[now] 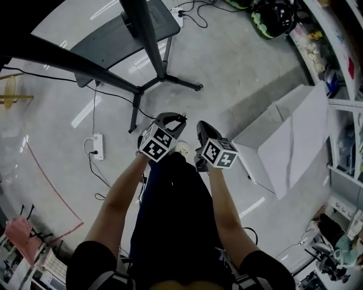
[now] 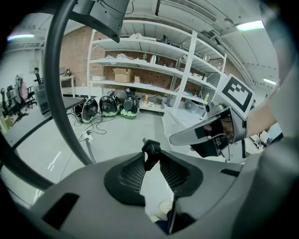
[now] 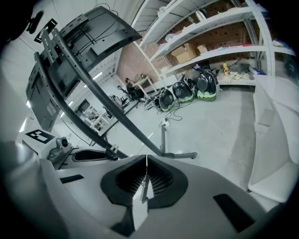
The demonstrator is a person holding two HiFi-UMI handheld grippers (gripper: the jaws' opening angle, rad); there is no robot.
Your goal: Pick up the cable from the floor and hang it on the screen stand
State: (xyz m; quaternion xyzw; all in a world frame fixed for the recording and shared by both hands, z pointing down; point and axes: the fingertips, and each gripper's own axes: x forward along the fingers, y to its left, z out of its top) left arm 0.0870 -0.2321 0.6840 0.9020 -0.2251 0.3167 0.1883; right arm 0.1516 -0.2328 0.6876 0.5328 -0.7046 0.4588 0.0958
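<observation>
Left gripper [image 2: 150, 158] is clamped on the black plug end of the cable [image 2: 151, 148]. The right gripper [image 3: 146, 161] is pinched shut on what looks like a thin stretch of it, both held up near the screen stand [image 1: 148, 39]. Only the very tips hold that plug, so I'd guess any snag in the dangling slack could yank it loose.

Grey glossy concrete floor [image 1: 238, 62]. Screen stand [image 1: 165, 76] stands on it on splayed black legs. White power strip [image 1: 97, 146] lies left of the base, with a thin black cord [image 1: 113, 95] trailing nearby. Red line [image 1: 51, 181] at left. White boxes [image 1: 289, 141] at right, helmets [image 1: 274, 17] at the far edge.
</observation>
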